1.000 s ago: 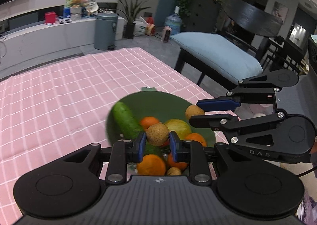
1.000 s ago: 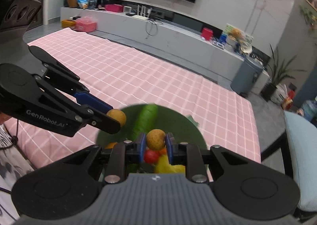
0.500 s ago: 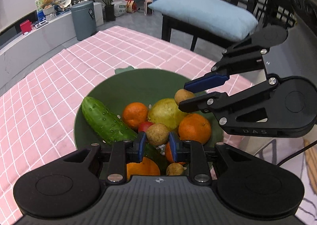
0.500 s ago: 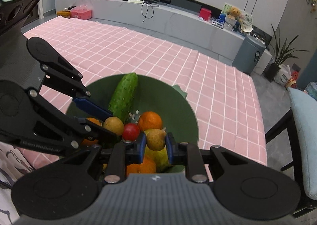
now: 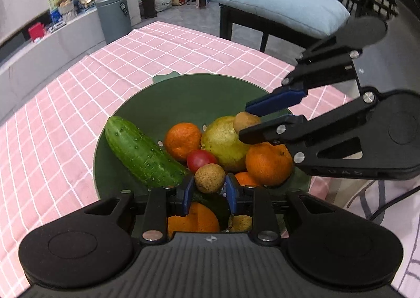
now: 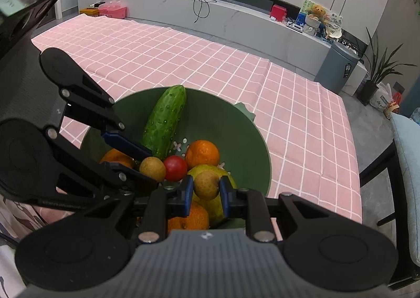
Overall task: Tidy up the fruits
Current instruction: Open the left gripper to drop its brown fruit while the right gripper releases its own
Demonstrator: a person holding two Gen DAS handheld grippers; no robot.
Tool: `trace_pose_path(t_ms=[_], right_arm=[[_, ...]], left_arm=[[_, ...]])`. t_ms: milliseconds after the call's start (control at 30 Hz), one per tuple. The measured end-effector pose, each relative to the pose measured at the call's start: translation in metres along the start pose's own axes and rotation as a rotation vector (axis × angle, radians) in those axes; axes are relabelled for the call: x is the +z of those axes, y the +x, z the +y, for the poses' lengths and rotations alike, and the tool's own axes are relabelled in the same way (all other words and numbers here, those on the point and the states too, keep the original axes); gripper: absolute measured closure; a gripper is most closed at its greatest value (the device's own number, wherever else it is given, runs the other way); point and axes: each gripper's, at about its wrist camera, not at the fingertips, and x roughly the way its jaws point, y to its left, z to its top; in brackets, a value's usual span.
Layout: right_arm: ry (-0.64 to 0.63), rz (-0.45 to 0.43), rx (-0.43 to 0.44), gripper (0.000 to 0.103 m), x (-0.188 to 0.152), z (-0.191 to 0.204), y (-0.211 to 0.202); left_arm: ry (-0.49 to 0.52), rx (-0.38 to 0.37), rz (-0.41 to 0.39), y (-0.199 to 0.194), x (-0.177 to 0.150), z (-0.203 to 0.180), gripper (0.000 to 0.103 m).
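- Green bowl (image 5: 183, 93) on the pink checked desk (image 5: 78, 103) is already pretty loaded: a cucumber (image 5: 143, 152), a few oranges (image 5: 183, 141), a big yellow-green pear-ish fruit (image 5: 223, 147) and a little red tomato (image 5: 201, 161) are all piled inside.
- Nothing loose is visible on the cloth around the bowl in either wrist view, so my guess is the sorting is close to finished, with just the two pieces in hand left to drop.
- Left claw (image 5: 209, 190) is clamped on a small brown round fruit (image 5: 209, 178), looks like a longan. It's sitting low over the near side of the pile, right beside the tomato; can't tell if it's actually touching the heap.
- Right claw (image 6: 206, 193) is pinched on a second small brown fruit (image 6: 206, 184), held just above the pear-ish one, on the other side of the bowl.
- Each claw shows up in the other's camera, both angled in toward the middle of the bowl from opposite sides, close but not touching.
- What's left, as I see it: let both go so they settle in the gaps, not roll off the mound. They're round, so no real long axis or direction to speak of.
- Cucumber is the only long thing: it lies slanted up the bowl wall, one end at the rim and the other down in the middle by the tomato.
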Motion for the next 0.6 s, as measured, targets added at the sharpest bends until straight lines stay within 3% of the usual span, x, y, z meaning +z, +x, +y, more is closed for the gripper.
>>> trace_pose_path(t_ms=[167,600], right_arm=[[-0.002,-0.010,-0.009,0.086,0.003,-0.002,0.001],[0.074,0.031,-0.009,0.085,0.025,-0.018,0.034]], left_arm=[[-0.100,-0.051,-0.045,-0.014,-0.004,0.016,0.054],[-0.286,-0.033,-0.161,-0.053,-0.014,0.058,0.050]])
